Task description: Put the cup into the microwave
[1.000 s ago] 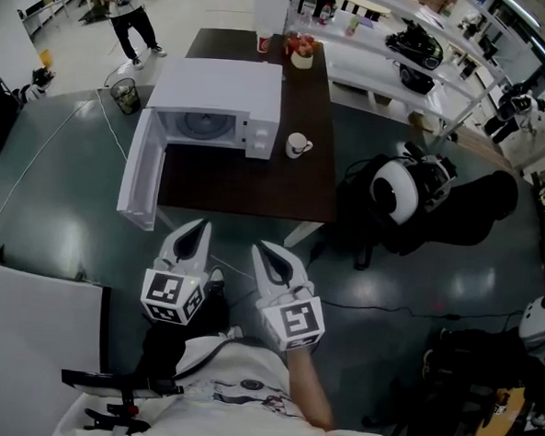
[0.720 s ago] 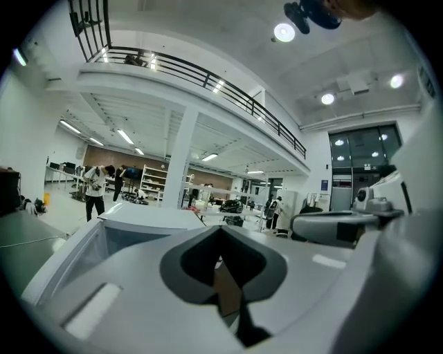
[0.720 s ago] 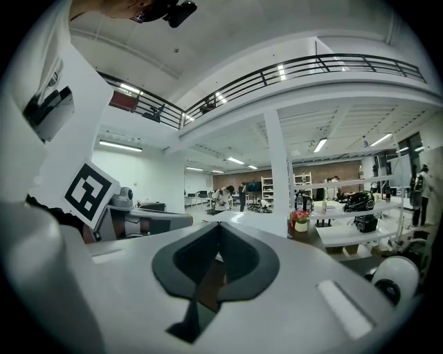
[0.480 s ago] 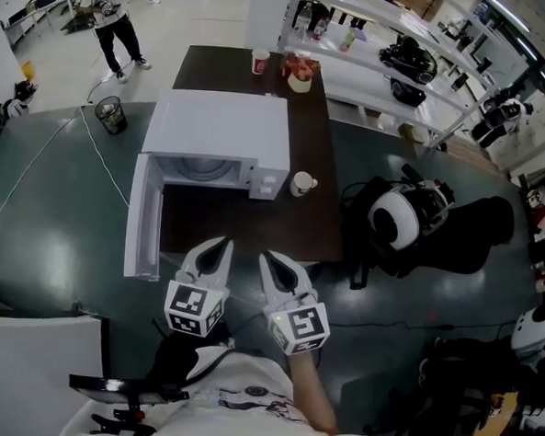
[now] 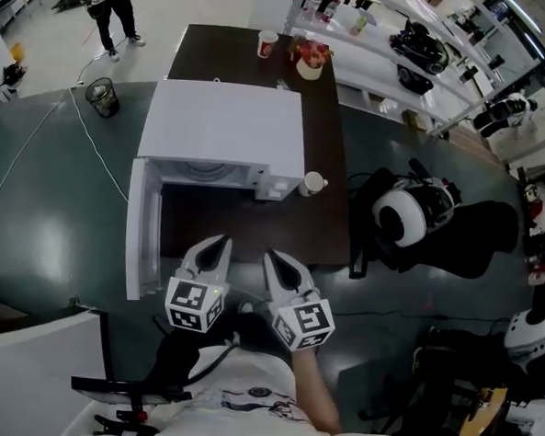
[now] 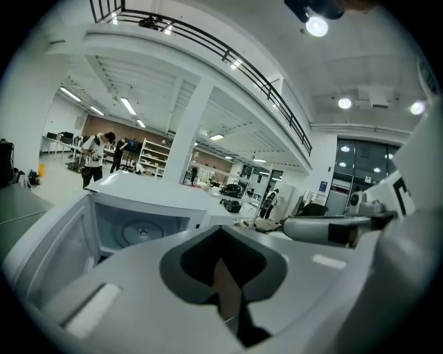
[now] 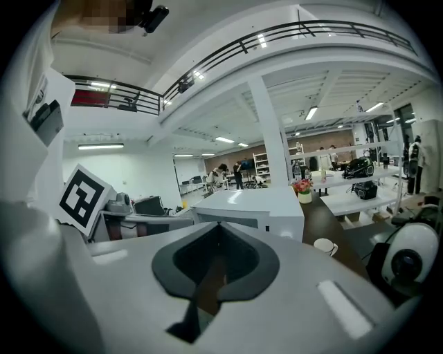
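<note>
The left tool (image 5: pixel 213 252) and the right tool (image 5: pixel 276 266) are both clenched and empty, side by side at the near edge of the dark bench (image 5: pixel 320 226). The white cup (image 5: pixel 312 182) stands on the bench, just beside the right side of the microwave (image 5: pixel 221 131), whose door (image 5: pixel 142 228) stands open

Dark green floor (image 5: pixel 53 199); white shelving (image 5: pixel 365 66); ceiling lights (image 6: pixel 317 26)
</note>
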`<state>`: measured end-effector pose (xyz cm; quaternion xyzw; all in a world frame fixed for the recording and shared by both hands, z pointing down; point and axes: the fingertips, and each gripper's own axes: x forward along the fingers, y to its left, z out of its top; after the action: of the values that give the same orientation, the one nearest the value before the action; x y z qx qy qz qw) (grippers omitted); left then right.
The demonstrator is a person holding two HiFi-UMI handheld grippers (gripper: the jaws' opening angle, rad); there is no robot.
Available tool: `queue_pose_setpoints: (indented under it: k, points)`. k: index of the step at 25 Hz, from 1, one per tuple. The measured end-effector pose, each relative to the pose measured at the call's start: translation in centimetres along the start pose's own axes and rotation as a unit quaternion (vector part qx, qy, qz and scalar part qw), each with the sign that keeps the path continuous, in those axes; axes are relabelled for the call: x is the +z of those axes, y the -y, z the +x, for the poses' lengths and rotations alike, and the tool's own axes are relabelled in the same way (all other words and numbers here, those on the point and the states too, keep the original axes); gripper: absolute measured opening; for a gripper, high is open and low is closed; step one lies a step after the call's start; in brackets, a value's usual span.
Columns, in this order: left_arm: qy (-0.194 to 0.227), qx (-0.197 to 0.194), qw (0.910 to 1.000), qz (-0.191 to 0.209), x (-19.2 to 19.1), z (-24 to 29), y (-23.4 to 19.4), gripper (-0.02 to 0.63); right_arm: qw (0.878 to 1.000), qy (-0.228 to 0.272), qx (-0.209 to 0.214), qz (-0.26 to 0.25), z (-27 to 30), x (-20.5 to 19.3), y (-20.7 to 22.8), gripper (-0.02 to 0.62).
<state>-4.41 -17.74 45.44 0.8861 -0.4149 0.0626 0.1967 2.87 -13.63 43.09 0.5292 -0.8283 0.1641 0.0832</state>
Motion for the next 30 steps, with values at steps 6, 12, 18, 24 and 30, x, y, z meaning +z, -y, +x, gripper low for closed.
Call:
queue_pose_setpoints:
  k: [6,12,18,24,30]
  points:
    - [-0.052,-0.01,0.9985,0.012,-2.7,3.9,0.3,-0.002,0.999,-0.03,0.004,0.034,1.4,-2.8,2.7,0.002]
    - [-0.166,0.013,0.9861,0.001,-9.9,7.6,-1.2,-0.002,0.994,-0.092,0.008,0.065,4.1,-8.8,6.8,0.002]
    - [-0.232,0.017,0.9726,-0.008,-12.7,10.4,-1.9,-0.002,0.984,-0.145,-0.04,0.094,5.6,-11.3,10.5,0.002]
    - [-0.3,0.019,0.9538,-0.014,-15.8,11.6,-1.1,0.0,0.975,-0.184,-0.042,0.115,6.0,-13.4,12.5,0.002]
    - [-0.344,0.023,0.9382,-0.025,-19.4,13.1,-0.7,-0.002,0.969,-0.192,-0.063,0.142,7.2,-16.2,16.6,0.002]
